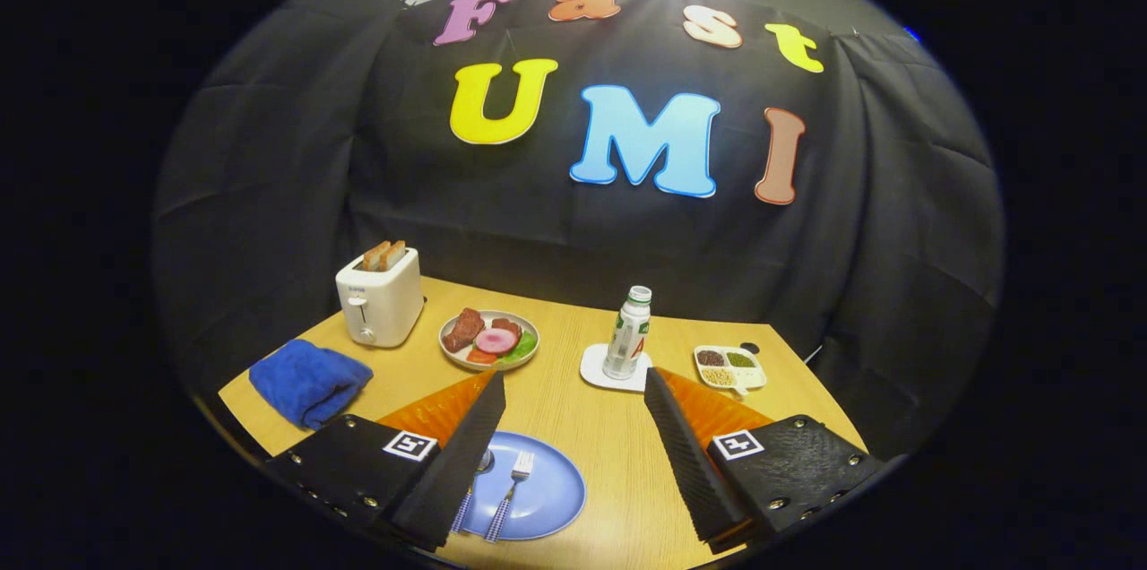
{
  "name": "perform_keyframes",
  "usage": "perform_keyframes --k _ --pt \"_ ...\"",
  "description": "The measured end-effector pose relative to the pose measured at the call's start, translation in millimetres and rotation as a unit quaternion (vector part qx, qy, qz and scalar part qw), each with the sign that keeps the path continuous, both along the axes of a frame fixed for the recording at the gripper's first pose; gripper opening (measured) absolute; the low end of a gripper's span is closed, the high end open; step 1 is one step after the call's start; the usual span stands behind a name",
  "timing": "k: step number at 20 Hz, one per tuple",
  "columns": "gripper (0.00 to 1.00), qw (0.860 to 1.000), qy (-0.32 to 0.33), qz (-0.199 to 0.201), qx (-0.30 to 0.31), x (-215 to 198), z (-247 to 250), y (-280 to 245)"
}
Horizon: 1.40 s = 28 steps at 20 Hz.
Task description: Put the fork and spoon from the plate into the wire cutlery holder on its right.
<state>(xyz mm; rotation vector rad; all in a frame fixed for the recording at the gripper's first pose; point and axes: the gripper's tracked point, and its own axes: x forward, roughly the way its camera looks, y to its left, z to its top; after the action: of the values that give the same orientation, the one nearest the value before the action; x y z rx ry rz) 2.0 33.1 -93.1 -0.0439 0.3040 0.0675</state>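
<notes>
- The gripper [573, 427] is wide open, and its two fingers hold nothing.
- Bare wooden table [582, 427] shows in the big gap between the fingers.
- A blue plate [547, 498] lies on the table, close below the gripper, and the left finger [457, 462] covers part of it.
- The fork [511, 494] lies on the plate with its prongs pointing away, toward the far side of the table.
- The spoon [477, 476] lies just left of the fork, right beside the left finger, which hides most of it.
- Both have blue checked handles.
- Beyond the fingers, a white bottle [627, 332] with a green label stands upright on a white coaster [599, 371].
- Right of the bottle sits a small white tray [730, 368] with seeds in its little parts.
- Left of the bottle is a round dish of pretend food [489, 340], with meat and a green leaf.
- A white toaster [380, 297] stands at the far left with two slices of toast [384, 254] poking out.
- A blue cloth [309, 382] lies folded near the toaster, on the table's left side.
</notes>
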Motion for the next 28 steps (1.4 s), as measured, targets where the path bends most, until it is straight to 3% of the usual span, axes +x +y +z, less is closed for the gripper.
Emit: perform_keyframes --k 14,23,28 --pt "0.96 0.987 0.156 0.038 -0.008 -15 -97 31" --pt "0.96 0.958 0.282 0.046 -0.020 -34 -173 37" --pt "0.95 0.947 0.317 0.043 -0.037 -36 -192 38"
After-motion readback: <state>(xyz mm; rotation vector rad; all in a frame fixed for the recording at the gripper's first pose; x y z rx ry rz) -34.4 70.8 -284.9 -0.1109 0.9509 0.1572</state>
